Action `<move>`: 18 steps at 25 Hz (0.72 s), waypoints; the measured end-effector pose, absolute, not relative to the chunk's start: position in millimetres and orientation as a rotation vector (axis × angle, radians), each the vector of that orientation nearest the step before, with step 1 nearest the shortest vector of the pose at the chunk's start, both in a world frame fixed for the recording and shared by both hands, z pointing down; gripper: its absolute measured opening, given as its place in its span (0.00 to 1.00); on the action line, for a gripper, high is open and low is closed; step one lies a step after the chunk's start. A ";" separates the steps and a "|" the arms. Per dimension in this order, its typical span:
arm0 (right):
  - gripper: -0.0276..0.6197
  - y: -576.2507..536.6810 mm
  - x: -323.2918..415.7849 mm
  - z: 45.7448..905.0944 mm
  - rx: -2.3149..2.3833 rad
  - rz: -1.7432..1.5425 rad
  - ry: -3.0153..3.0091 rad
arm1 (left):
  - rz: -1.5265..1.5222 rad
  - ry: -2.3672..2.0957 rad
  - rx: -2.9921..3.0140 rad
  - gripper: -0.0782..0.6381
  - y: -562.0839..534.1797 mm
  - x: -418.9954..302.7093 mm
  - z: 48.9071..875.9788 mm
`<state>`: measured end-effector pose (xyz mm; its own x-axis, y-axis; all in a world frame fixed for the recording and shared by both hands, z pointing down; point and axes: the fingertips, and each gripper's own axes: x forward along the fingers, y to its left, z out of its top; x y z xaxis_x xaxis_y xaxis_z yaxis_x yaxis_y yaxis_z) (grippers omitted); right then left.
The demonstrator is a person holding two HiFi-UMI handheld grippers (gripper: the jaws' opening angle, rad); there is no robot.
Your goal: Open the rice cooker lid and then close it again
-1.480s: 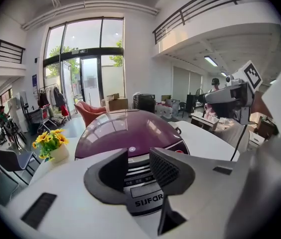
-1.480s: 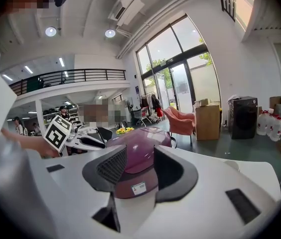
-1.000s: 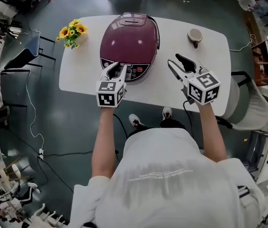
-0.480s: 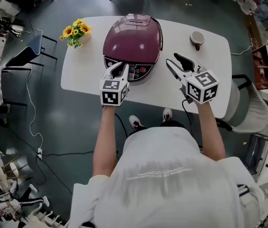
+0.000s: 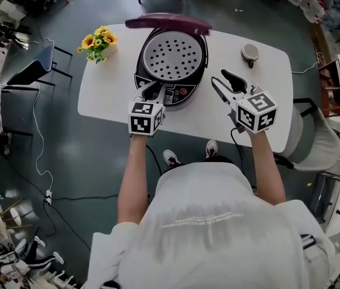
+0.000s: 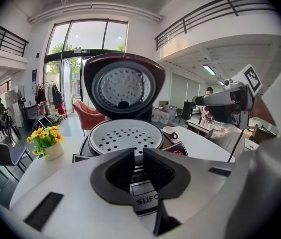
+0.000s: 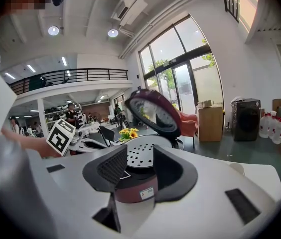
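Got the lid (image 5: 169, 21) standing open at 12 o'clock of the rice cooker (image 5: 171, 59), dead ahead of the nearer left gripper (image 5: 152, 91), just narrowed almost shut on nothing. Right gripper (image 5: 227, 83) gaping, empty, off at 3.

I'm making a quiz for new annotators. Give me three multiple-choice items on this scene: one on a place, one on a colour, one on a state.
1. In the head view, the sunflowers stand where from the rice cooker? A left B right C on top
2. The outside of the lid is: A white B maroon C green
3. The lid is: A shut B raised open C removed

1 A, they show left of it; 2 B, its maroon edge shows in the head view; 3 B, it stands up, baring the perforated inner plate.
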<state>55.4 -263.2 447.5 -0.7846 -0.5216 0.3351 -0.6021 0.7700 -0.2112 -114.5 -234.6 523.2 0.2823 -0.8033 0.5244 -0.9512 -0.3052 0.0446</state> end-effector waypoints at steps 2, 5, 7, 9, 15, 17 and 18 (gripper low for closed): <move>0.32 -263.3 54.9 445.9 0.879 0.446 -2.710 | 0.587 -1.585 2.211 0.19 -234.7 -114.2 523.4; 0.32 -259.1 54.1 444.7 0.883 0.431 -2.716 | 0.542 -1.548 2.196 0.16 -229.4 -112.7 530.8; 0.32 -256.9 55.2 443.1 0.889 0.422 -2.718 | 0.505 -1.540 2.204 0.14 -223.9 -111.7 533.7; 0.32 -257.2 58.2 440.7 0.898 0.415 -2.718 | 0.516 -1.540 2.241 0.14 -217.7 -110.3 534.3; 0.32 -264.9 70.1 431.9 0.944 0.398 -2.713 | 0.338 -1.615 2.214 0.14 -220.9 -130.8 519.2; 0.32 -266.7 70.9 428.5 0.948 0.380 -2.715 | 0.310 -1.636 2.221 0.14 -226.1 -137.2 508.5; 0.32 -267.7 71.3 426.7 0.950 0.369 -2.716 | 0.303 -1.644 2.230 0.14 -228.5 -139.4 502.5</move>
